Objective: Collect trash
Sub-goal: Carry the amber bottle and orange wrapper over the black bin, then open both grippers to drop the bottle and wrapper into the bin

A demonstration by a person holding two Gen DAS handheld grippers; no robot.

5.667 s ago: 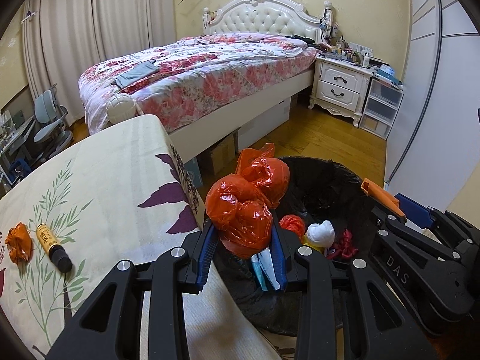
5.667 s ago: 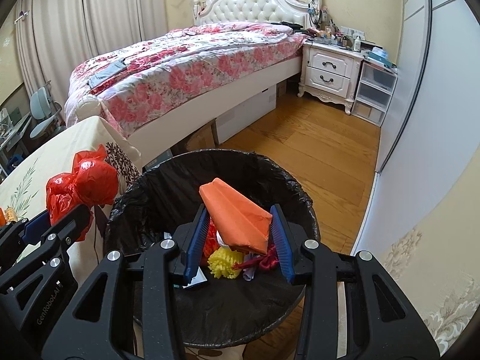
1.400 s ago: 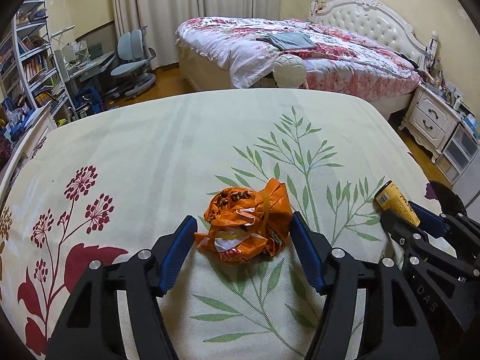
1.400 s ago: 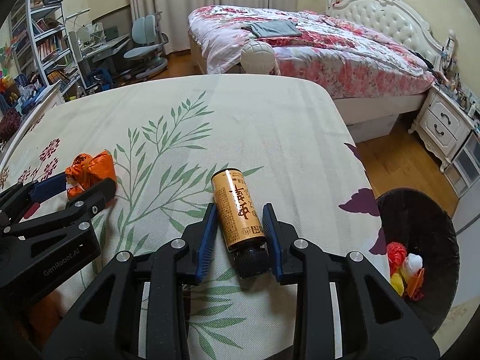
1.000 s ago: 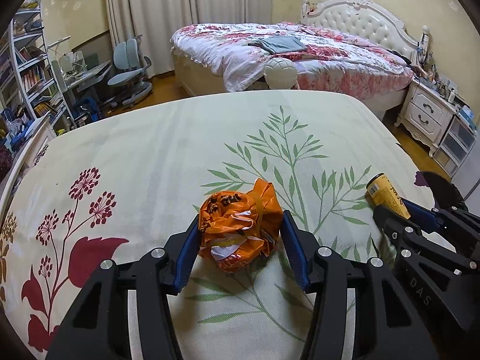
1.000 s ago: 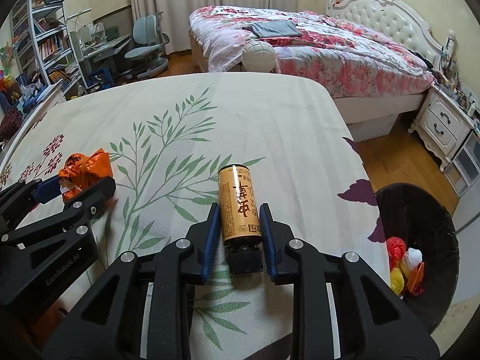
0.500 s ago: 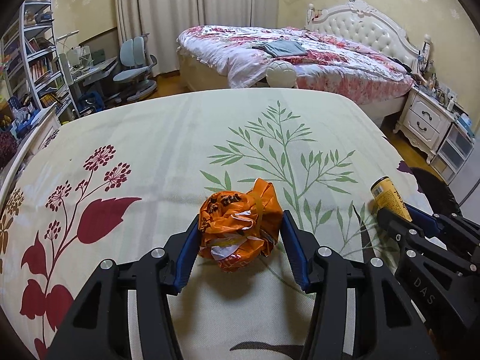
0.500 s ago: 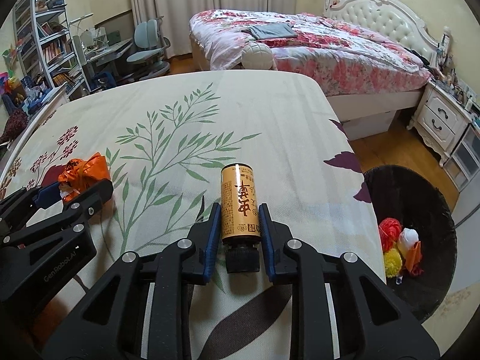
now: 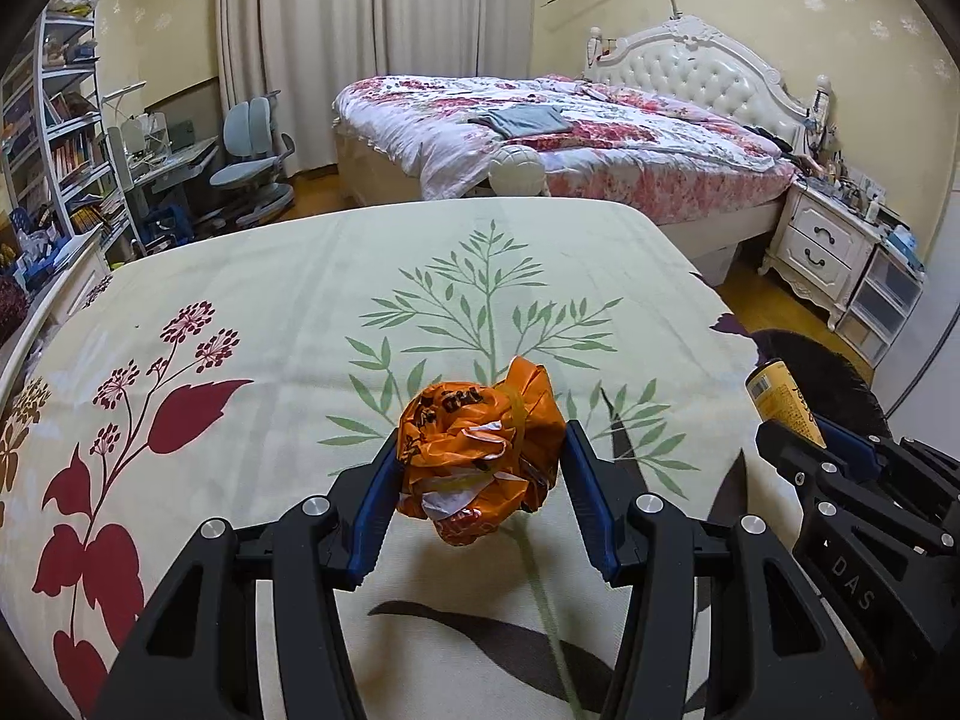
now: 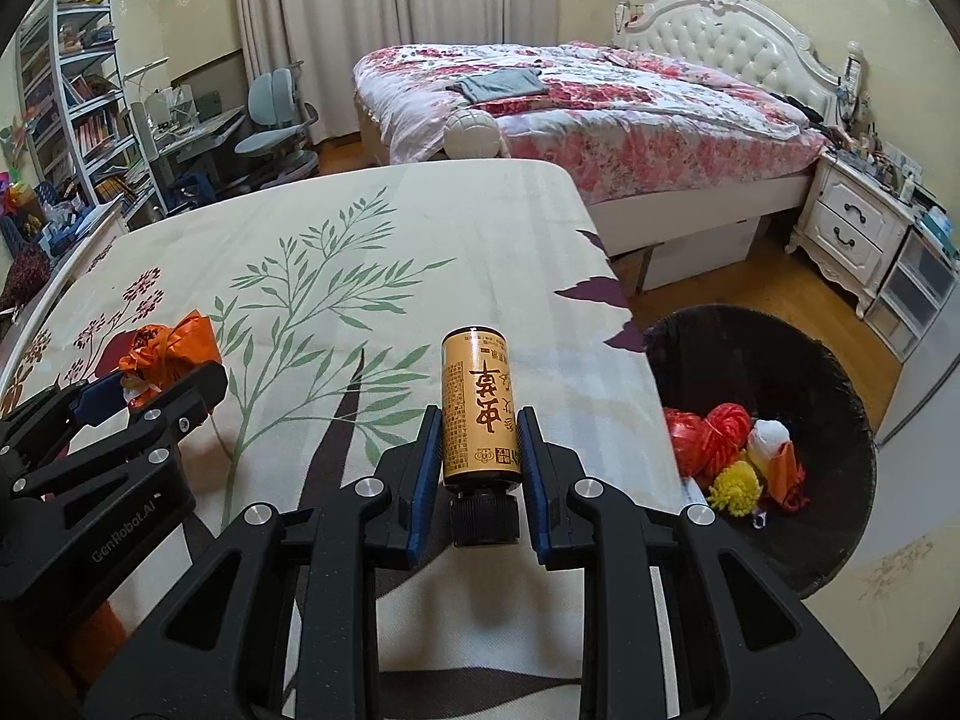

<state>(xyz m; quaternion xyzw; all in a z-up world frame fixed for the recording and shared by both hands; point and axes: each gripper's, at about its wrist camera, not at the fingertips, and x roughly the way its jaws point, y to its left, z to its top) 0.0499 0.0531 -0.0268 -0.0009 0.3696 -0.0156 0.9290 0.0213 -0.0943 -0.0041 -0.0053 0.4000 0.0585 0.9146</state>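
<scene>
My left gripper (image 9: pixel 480 462) is shut on a crumpled orange plastic bag (image 9: pixel 480 456) and holds it above the flower-printed tablecloth (image 9: pixel 300 300). The bag also shows in the right wrist view (image 10: pixel 168 354). My right gripper (image 10: pixel 478 438) is shut on a yellow bottle with a black cap (image 10: pixel 478 414), lifted off the cloth; the bottle also shows in the left wrist view (image 9: pixel 780 402). A black-lined trash bin (image 10: pixel 840 384) stands on the floor to the right of the table, with red, white, yellow and orange trash inside.
A bed with a floral cover (image 9: pixel 570 138) stands behind the table. A white nightstand (image 9: pixel 822 240) and plastic drawers (image 9: pixel 888 294) are at the right wall. A desk with chairs (image 9: pixel 252 150) and bookshelves (image 9: pixel 66 150) are at the left.
Both grippers have closed on their items and lifted them off the cloth. Shadows now show under the bag and the bottle.
</scene>
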